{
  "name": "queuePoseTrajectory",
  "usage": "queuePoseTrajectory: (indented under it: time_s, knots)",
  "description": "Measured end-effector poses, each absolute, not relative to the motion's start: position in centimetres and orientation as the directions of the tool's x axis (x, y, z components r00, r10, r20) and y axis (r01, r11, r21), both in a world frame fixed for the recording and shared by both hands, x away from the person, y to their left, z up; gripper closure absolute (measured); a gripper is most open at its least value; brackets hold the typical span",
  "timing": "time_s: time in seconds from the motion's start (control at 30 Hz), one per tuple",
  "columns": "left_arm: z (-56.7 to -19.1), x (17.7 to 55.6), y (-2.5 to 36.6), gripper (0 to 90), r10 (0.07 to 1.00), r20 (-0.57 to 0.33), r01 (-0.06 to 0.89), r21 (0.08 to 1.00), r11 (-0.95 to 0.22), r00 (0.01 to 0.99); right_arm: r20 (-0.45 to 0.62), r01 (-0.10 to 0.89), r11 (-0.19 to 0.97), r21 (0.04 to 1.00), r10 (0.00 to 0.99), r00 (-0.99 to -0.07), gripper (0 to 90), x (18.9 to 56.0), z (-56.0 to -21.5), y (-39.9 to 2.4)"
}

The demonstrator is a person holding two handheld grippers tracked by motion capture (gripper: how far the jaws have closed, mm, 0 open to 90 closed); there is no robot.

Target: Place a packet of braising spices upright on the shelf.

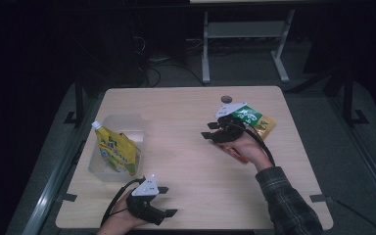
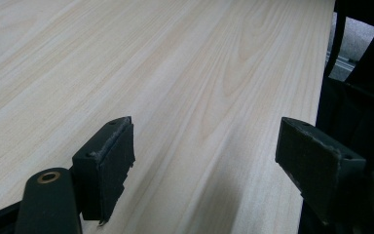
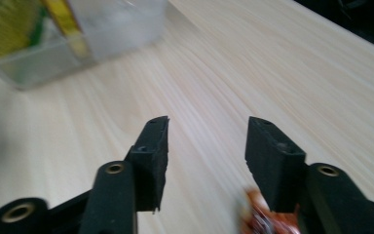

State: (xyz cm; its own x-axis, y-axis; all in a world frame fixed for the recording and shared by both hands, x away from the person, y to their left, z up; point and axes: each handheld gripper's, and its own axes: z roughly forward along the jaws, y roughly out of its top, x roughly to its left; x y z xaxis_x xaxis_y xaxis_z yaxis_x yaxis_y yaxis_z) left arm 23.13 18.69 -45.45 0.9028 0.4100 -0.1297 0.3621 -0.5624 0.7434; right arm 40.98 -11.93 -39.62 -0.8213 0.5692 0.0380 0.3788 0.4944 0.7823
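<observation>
Light wood table [image 1: 191, 161], largest thing here, grain running lengthwise in both gripper views. Dark floor & a white-legged frame behind it.

Clear plastic bin [image 1: 103, 161] sits on table's left part, w/ a yellow spout pouch [image 1: 116, 149] standing tilted inside, white cap at upper left. In right gripper view the bin [image 3: 78, 44] shows blurred at top left, well ahead of the jaws, yellow pouch [image 3: 14, 24] seen thru its wall.

On the right part of table: green packet [image 1: 248, 115] lying on/over an orange-yellow packet [image 1: 267, 125], both just behind the right gripper. A red-orange wrapper [image 1: 235, 154] lies under the right hand [image 1: 247, 147], partly hidden; right gripper view catches a blurred orange bit [image 3: 258, 219] at bottom, just below/beside the right-side jaw. Can't tell if touching.

Plaid sleeve [image 1: 286, 200] comes in from bottom right.

Right gripper [image 1: 214, 131] points left twd the bin, jaws spread apart w/ nothing betw them; its own view [image 3: 207, 146] confirms a clear gap, bare wood in betw. Packets are behind it, bin well apart ahead.

Left gripper [image 1: 166, 200] near table's front edge, held by left hand [image 1: 122, 220], just below-right of the bin, cable looping off to the left. Jaws spread wide, empty; its own view [image 2: 204, 161] shows bare table betw the pads, table edge at the right. Bin & pouch lie to its upper left in high view, near but not touching.
</observation>
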Motion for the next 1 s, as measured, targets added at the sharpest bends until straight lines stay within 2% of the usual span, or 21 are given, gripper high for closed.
queuePoseTrajectory:
  time_s: [0.23, 0.43, 0.6, 0.77, 0.87, 1.0]
  knots:
    - [-45.4, 23.1, 18.7, 21.4, 0.410, -0.124, 0.357, 0.746, -0.562, 0.904, 0.064, 0.472, 0.428, 0.771, 0.685, -0.726, 75.3, 42.5, -41.7, -17.3]
    - [-45.5, 23.1, 18.6, 21.4, 0.412, -0.127, 0.362, 0.742, -0.564, 0.902, 0.080, 0.543, 0.389, 0.744, 0.755, -0.651, 86.1, 43.5, -43.9, -20.7]
    - [-45.5, 23.1, 18.5, 21.5, 0.412, -0.126, 0.362, 0.741, -0.566, 0.903, 0.052, 0.559, 0.413, 0.719, 0.770, -0.636, 89.9, 43.9, -45.3, -21.3]
    - [-45.5, 23.1, 18.5, 21.5, 0.408, -0.124, 0.358, 0.739, -0.570, 0.905, 0.004, 0.559, 0.470, 0.683, 0.763, -0.646, 90.0, 44.2, -46.5, -21.1]
    - [-45.6, 23.1, 18.5, 21.5, 0.406, -0.127, 0.360, 0.736, -0.573, 0.905, 0.033, 0.585, 0.449, 0.676, 0.774, -0.632, 90.0, 44.2, -46.6, -21.1]
    - [-45.7, 23.1, 18.4, 21.5, 0.405, -0.134, 0.367, 0.731, -0.576, 0.904, 0.061, 0.585, 0.462, 0.667, 0.749, -0.660, 90.0, 43.9, -46.8, -20.9]
